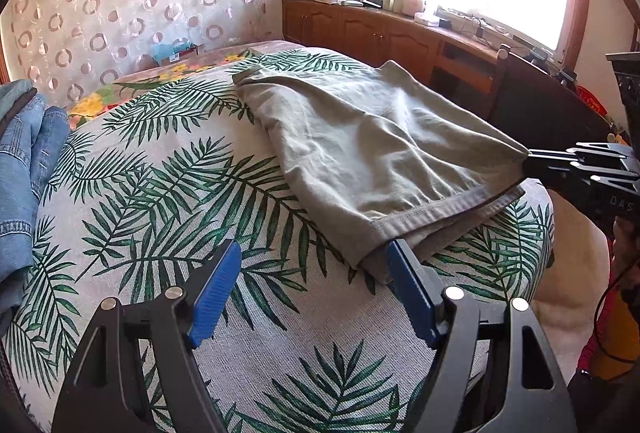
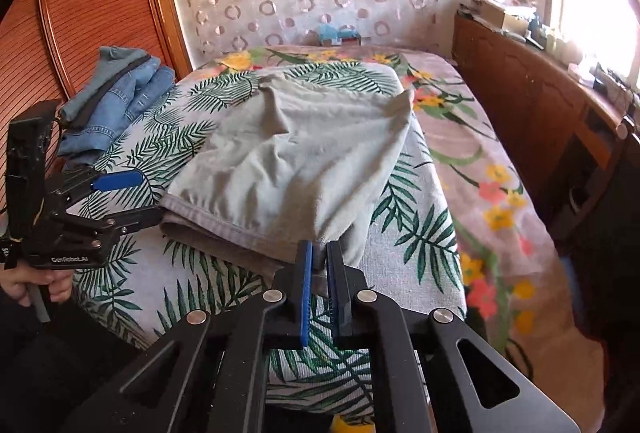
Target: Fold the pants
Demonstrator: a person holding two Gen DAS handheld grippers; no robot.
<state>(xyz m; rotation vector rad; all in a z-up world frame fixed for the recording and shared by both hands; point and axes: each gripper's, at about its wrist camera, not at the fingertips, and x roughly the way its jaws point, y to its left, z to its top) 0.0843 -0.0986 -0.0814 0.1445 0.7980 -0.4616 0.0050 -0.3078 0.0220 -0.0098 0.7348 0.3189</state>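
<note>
Right wrist view: the khaki cotton pants (image 2: 288, 153) were pinched at the near corner by the right gripper (image 2: 318, 261), apparently for folding, while the left gripper (image 2: 132, 197) was held agape beside the hem.

My pants (image 1: 360, 145) are plain grey-green, lying on a pale cloth (image 1: 168, 193) printed with dark green palm fronds. Beyond the pants a pinkish bedspread (image 2: 492, 177) shows yellow and coral flowers. Left of them, faded blue jeans (image 2: 116, 93). My tongs are black with blue pads (image 1: 216, 293).
</note>
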